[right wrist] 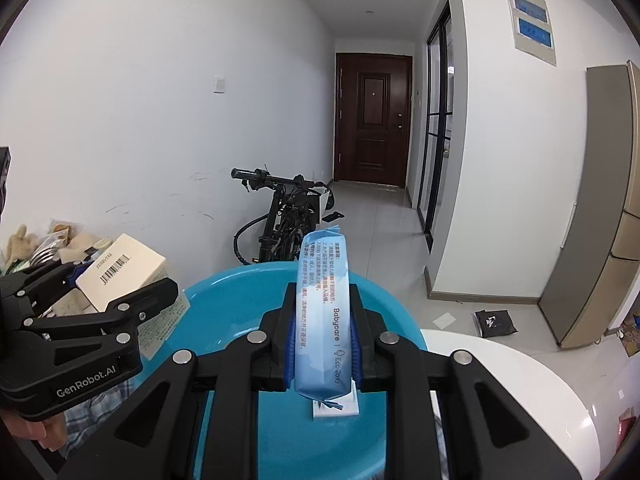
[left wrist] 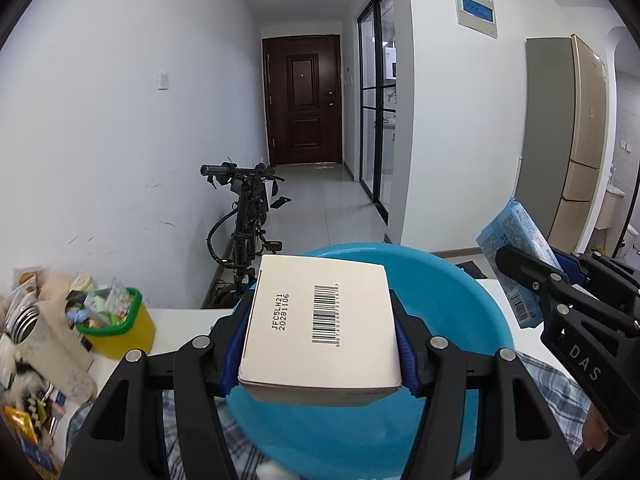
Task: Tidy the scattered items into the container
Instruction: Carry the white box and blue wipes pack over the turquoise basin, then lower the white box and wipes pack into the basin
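My left gripper [left wrist: 320, 332] is clamped on the white box [left wrist: 320, 328], barcode up, held over the near left part of the blue basin [left wrist: 452, 300]. My right gripper [right wrist: 322, 336] is squeezed tight on the blue wipes pack [right wrist: 322, 312], standing on edge above the basin's middle, where 1 small white packet [right wrist: 336, 407] lies.

The basin [left wrist: 460, 304] is bright turquoise blue. The box [left wrist: 320, 328] is white with a black barcode and black printed code. The wipes pack [right wrist: 323, 320] is light blue with dark lettering. Blue-and-white checked cloth [left wrist: 552, 384] lies under the basin. The tub [left wrist: 120, 328] is yellow with a green rim. The door [left wrist: 304, 96] is dark reddish brown.
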Demonstrator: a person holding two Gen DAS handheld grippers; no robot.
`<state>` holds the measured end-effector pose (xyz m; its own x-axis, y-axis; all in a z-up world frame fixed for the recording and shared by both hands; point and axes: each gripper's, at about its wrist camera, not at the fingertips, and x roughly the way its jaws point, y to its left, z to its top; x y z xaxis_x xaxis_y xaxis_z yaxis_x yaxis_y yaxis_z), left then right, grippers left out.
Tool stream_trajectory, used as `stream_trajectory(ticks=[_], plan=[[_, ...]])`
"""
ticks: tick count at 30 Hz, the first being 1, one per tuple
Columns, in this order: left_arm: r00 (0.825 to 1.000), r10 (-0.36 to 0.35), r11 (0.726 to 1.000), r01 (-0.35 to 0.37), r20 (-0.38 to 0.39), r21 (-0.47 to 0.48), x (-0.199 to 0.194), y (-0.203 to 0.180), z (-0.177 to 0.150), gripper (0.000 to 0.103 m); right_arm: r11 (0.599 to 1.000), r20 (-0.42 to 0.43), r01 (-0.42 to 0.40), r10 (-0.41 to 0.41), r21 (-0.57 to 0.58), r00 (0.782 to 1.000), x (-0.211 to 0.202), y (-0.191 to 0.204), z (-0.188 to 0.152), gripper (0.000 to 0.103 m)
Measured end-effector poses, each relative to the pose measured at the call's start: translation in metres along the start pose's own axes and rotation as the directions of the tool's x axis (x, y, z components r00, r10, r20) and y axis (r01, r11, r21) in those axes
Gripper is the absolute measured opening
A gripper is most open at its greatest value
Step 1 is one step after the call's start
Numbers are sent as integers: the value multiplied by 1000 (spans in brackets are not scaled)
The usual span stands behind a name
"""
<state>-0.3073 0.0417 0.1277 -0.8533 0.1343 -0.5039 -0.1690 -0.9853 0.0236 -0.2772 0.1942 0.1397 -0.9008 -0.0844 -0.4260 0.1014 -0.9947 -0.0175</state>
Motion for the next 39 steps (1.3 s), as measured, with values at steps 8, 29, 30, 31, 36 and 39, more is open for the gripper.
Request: stream_trajectory(ticks=[8,29,30,31,36,39], plan=[[1000,-11,1000,11,3,15,54,5,21,63,998,-2,-2,2,64,1000,46,-20,14,19],[992,-73,996,78,-104,41,112,26,13,63,990,-173,-140,131,-36,976,97,-31,0,19],[990,-78,995,84,-115,45,115,28,12,63,988,-189,-151,141,-36,972,101,-33,-2,19],[987,-91,994,98,-129,47,119,28,11,63,986,-207,-164,153,-35,966,105,-35,-4,19],[963,-152,976,183,-224,122,140,27,5,63,981,-285,-181,153,-75,946,122,-44,-15,19],[955,-166,970,203,-245,136,148,29,3,63,980,-308,-186,157,-67,939,125,-52,-18,19]])
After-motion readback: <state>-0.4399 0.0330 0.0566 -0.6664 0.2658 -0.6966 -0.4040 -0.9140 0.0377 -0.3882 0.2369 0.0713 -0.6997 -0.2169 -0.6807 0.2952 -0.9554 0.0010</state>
